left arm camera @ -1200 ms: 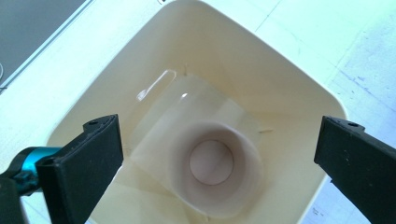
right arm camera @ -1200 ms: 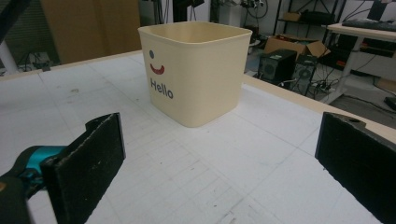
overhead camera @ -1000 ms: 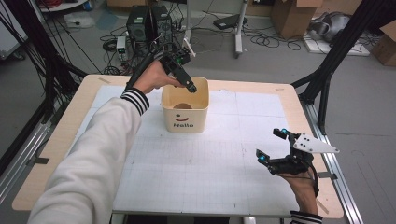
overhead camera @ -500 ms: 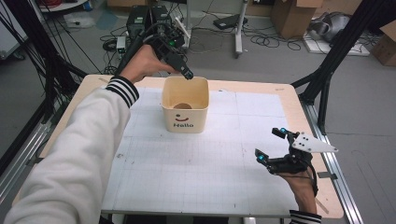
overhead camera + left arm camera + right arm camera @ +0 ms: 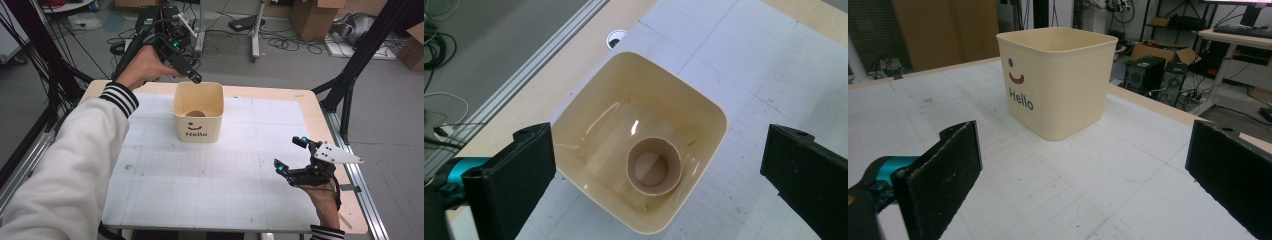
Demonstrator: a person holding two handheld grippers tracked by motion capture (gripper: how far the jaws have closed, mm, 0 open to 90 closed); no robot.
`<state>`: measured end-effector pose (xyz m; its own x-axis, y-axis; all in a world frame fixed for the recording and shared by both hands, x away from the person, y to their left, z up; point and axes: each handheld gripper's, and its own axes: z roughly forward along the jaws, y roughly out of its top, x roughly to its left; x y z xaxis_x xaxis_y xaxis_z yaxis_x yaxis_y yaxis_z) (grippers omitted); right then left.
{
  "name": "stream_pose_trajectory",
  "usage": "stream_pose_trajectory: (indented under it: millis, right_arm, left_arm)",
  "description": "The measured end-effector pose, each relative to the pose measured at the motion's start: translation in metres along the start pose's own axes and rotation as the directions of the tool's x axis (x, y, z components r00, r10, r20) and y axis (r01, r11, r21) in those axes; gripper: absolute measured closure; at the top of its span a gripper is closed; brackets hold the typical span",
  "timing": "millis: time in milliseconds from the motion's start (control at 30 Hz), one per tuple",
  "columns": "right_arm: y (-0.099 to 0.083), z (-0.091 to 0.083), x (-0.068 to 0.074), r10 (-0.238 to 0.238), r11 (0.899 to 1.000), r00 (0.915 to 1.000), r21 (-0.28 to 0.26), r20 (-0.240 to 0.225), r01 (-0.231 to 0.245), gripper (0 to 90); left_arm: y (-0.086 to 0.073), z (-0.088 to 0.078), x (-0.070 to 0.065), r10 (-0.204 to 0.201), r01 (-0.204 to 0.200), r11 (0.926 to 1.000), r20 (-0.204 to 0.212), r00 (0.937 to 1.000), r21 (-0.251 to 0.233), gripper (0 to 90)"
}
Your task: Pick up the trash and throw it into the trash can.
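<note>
Cream bin (image 5: 198, 117) printed "Hello", upper centre of the high view, standing on the gridded white mat of the desk (image 5: 300, 95). A cardboard roll (image 5: 653, 166) rests upright on the bin floor, at lower centre of the left gripper view. The left gripper (image 5: 192, 76) hangs above the bin's far rim, at upper left of the high view, its jaws spread wide and empty. The right gripper (image 5: 291, 155), at lower right, is likewise released and holds nothing, well apart from the bin, which it faces across the mat. Judged step: the roll appears already deposited, the placing step being at its close. The next move probably calls for lifting the left gripper clear of the rim without knocking the bin.
</note>
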<state>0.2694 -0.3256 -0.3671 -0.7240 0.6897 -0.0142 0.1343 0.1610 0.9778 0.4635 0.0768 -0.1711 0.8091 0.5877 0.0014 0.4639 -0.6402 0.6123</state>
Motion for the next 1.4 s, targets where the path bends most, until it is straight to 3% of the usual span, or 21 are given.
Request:
stream_pose_trajectory:
  millis: [200,367,467,800,1100,1233,1300,1400]
  right_arm:
    - [0.0,0.001,0.001,0.003,1.0,1.0,0.01,-0.002,-0.003,0.3]
    - [0.0,0.0,0.001,0.0,1.0,1.0,0.003,-0.002,0.0,0.3]
    - [0.0,0.0,0.002,0.001,1.0,1.0,0.003,-0.001,-0.001,0.3]
    - [0.001,0.0,0.003,0.005,1.0,1.0,0.002,-0.001,-0.005,0.3]
    - [0.001,-0.001,0.001,0.002,1.0,1.0,-0.005,0.001,-0.002,0.3]
    - [0.0,-0.001,0.001,0.009,1.0,1.0,-0.002,0.003,-0.009,0.3]
    - [0.0,-0.002,0.0,0.008,1.0,1.0,-0.006,0.006,-0.008,0.3]
    - [0.0,-0.002,0.001,0.011,1.0,0.9999,-0.005,0.007,-0.011,0.3]
  left_arm:
    - [-0.019,-0.016,-0.001,0.001,-0.001,0.9983,0.01,1.0,-0.059,1.7]
    - [-0.042,-0.036,-0.003,0.002,-0.001,0.991,0.002,1.0,-0.134,1.7]
    - [-0.062,-0.047,-0.007,0.004,-0.003,0.9811,0.004,1.0,-0.193,1.7]
    - [-0.115,-0.063,-0.02,0.023,-0.021,0.9575,0.004,0.9997,-0.288,1.7]
    - [-0.18,-0.059,-0.031,0.002,-0.008,0.9287,-0.015,0.9999,-0.371,1.7]
    - [-0.207,-0.052,-0.038,-0.003,-0.017,0.9241,-0.052,0.9986,-0.382,1.7]
    - [-0.221,-0.05,-0.04,-0.007,-0.015,0.9159,-0.053,0.9986,-0.401,1.7]
    - [-0.24,-0.046,-0.04,-0.031,0.008,0.9132,-0.051,0.9982,-0.408,1.7]
